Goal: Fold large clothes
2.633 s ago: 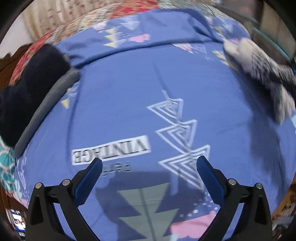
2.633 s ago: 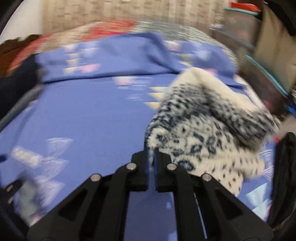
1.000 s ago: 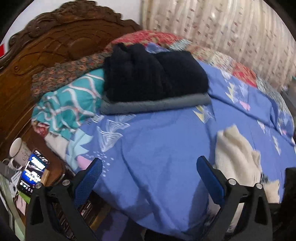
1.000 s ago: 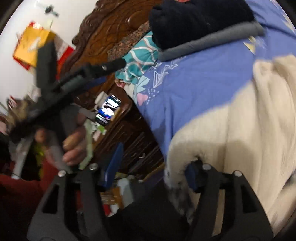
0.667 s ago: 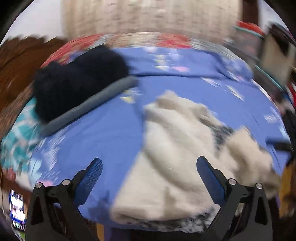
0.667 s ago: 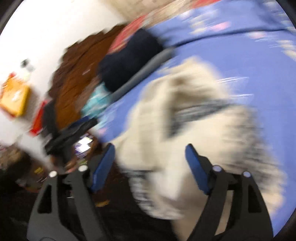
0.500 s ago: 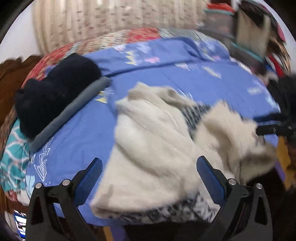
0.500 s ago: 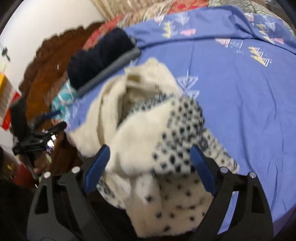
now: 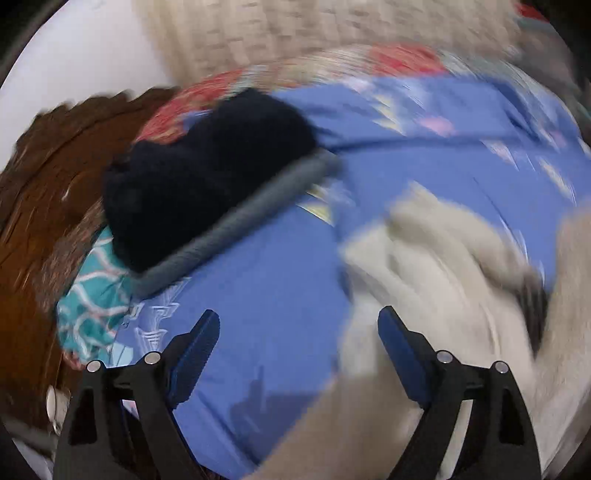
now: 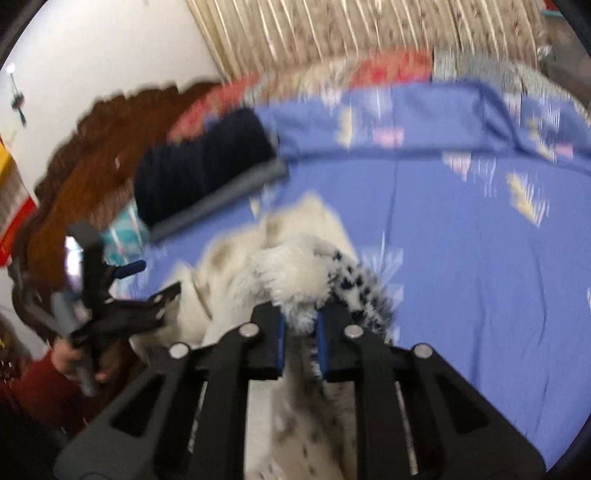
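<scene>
A fluffy white garment with black spots lies bunched on the blue bedsheet near the bed's front edge. It also shows blurred in the left wrist view. My right gripper is shut on a fold of the garment. My left gripper is open and empty, above the sheet just left of the garment. The left gripper also shows in the right wrist view, held by a hand at the left.
A folded dark navy garment on a folded grey one sits at the back left of the bed. A teal patterned pillow and a carved wooden headboard lie further left. A curtain hangs behind.
My right gripper was open over the garment half a second ago and is now shut on a fold of it. My left gripper has swung left, so the garment sits further right in its view.
</scene>
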The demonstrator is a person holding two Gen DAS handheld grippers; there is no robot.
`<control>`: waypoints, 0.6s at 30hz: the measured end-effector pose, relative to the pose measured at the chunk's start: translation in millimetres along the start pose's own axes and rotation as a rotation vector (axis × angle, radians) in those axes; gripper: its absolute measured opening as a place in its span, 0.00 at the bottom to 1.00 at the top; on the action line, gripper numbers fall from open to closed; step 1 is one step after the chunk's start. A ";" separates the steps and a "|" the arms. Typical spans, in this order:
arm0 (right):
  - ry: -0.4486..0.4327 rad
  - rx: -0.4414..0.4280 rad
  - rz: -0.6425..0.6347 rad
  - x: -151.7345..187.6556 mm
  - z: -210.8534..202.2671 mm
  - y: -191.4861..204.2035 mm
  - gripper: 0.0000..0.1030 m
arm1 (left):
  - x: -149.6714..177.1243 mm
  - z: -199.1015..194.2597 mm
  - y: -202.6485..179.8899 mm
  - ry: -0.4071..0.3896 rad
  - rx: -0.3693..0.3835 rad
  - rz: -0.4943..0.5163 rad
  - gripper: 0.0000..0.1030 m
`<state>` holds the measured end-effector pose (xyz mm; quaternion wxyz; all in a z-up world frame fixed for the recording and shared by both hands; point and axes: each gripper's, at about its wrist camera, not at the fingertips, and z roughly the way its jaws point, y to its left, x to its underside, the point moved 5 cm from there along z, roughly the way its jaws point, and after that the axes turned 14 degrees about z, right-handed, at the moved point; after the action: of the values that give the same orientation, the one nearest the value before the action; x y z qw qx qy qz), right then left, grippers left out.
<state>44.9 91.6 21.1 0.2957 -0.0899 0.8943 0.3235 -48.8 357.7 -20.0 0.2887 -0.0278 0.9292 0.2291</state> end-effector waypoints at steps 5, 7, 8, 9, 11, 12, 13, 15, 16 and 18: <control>-0.078 0.022 0.037 1.8 -26.5 -21.4 0.89 | -9.1 -68.6 -3.6 -0.168 0.126 -0.018 1.00; -0.022 0.045 0.027 23.4 -33.9 -37.2 0.90 | -4.9 -83.3 -32.5 -0.191 0.180 0.083 1.00; -0.004 0.054 0.025 30.1 -35.7 -40.9 0.90 | -1.9 -87.3 -52.2 -0.190 0.220 0.148 1.00; 0.037 0.063 0.014 43.9 -35.9 -48.1 0.90 | 2.3 -90.0 -65.1 -0.186 0.253 0.194 1.00; 0.117 0.077 -0.008 68.3 -32.8 -53.0 0.90 | 16.4 -94.7 -91.9 -0.169 0.306 0.274 1.00; 0.153 0.074 -0.012 78.1 -30.9 -50.9 0.90 | 24.0 -95.7 -102.2 -0.156 0.321 0.303 1.00; 0.205 0.047 -0.002 86.3 -23.5 -50.0 0.89 | 28.5 -95.3 -106.6 -0.148 0.326 0.316 1.00; 0.290 0.008 0.041 97.9 -5.6 -45.8 0.89 | 37.3 -95.6 -106.6 -0.129 0.326 0.316 1.00; 0.339 0.010 0.061 101.6 9.8 -45.1 0.88 | 43.6 -95.4 -103.8 -0.115 0.330 0.303 1.00; 0.419 0.012 0.089 106.6 40.5 -43.3 0.76 | 51.4 -94.2 -93.4 -0.087 0.343 0.261 1.00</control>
<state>-7.0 86.9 -89.1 0.0893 -0.1137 0.9412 0.3053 -123.6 236.8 -17.9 0.2970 0.1522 0.9369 0.1042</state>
